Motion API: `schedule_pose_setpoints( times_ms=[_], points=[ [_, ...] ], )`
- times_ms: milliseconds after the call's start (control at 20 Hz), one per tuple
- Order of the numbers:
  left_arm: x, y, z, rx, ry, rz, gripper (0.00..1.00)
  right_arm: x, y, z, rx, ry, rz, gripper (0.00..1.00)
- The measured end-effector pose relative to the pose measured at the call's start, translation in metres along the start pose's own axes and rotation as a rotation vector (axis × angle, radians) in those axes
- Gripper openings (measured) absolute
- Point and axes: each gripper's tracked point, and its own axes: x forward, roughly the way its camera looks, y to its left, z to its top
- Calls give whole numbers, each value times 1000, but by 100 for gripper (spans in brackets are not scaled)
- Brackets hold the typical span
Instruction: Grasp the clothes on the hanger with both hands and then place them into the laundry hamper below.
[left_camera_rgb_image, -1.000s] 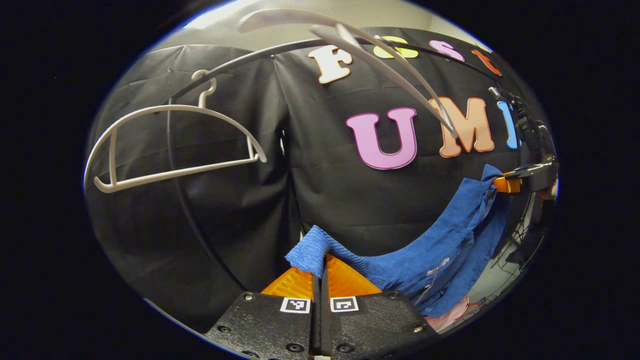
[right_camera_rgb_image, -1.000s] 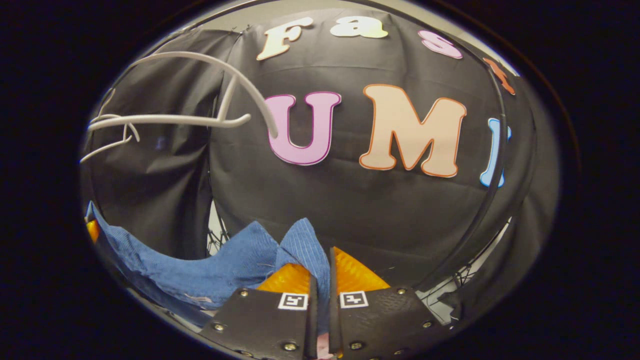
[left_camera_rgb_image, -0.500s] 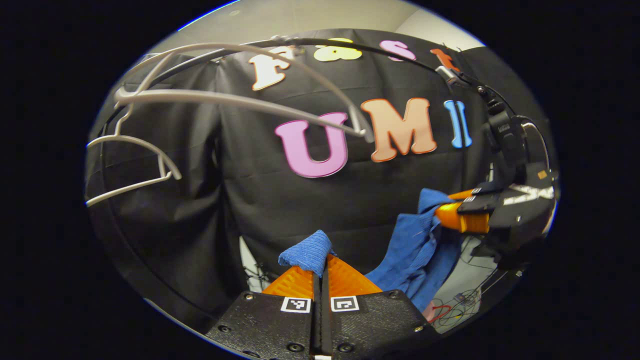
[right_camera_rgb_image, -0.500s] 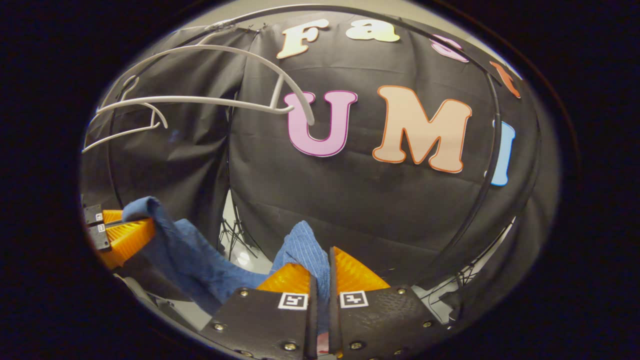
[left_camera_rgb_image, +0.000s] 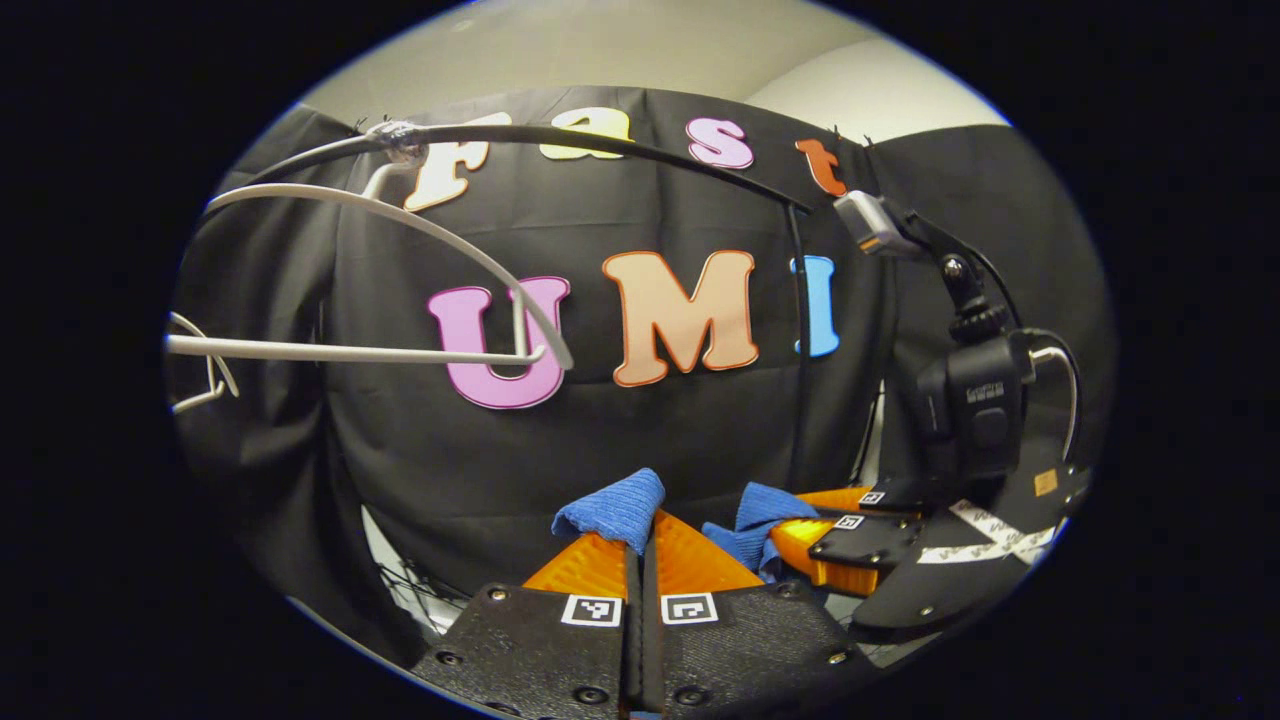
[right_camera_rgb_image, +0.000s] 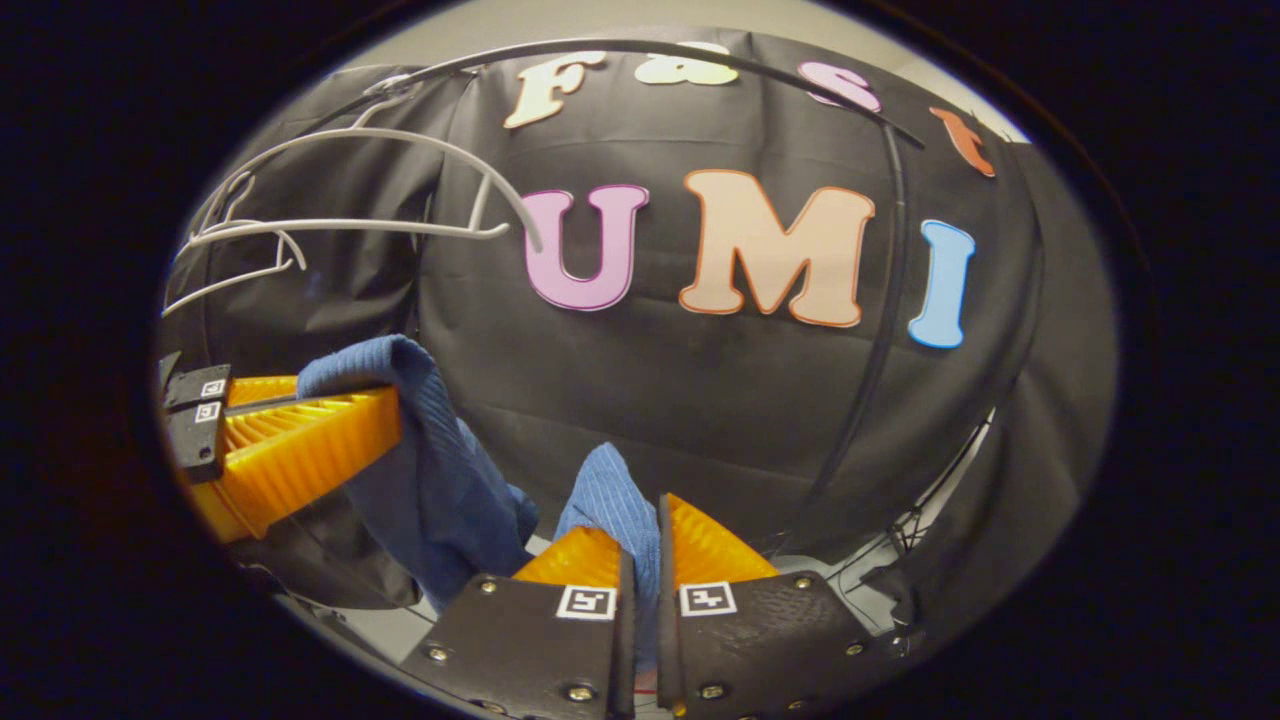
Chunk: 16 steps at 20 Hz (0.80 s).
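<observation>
A: Our left gripper (left_camera_rgb_image: 640, 535) and right gripper (right_camera_rgb_image: 640, 535), both clenched on the blue shirt (right_camera_rgb_image: 440, 470), have drawn together.

B: Shirt's off the hanger (left_camera_rgb_image: 400, 290) at ten o'clock, bunched between us; we lower next.

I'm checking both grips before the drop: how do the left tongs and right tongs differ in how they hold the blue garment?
Left tongs pinch a small bunched fold of the blue garment that pokes up above their tips; right tongs grip a flatter strip running down between their fingers. In the right gripper view, cloth drapes over the left tongs, while it rises from the right tongs. Both are shut on the same garment.
</observation>
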Motion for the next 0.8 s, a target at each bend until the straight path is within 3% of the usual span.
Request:
schedule_pose_setpoints(
  times_ms=[250,400,550,800],
  points=[
    [12,-28,21,-69,-23,-58,0,-5,-14,-3,18,-1,-33,9],
    [13,-37,30,-33,-49,-85,0,-5,-9,-4,26,-1,-29,9],
    [17,-24,11,14,-18,-70,0,-3,2,-9,23,7,-15,9],
    [20,19,-39,-25,85,-22,0,7,17,-25,47,42,13,9]
  ],
)
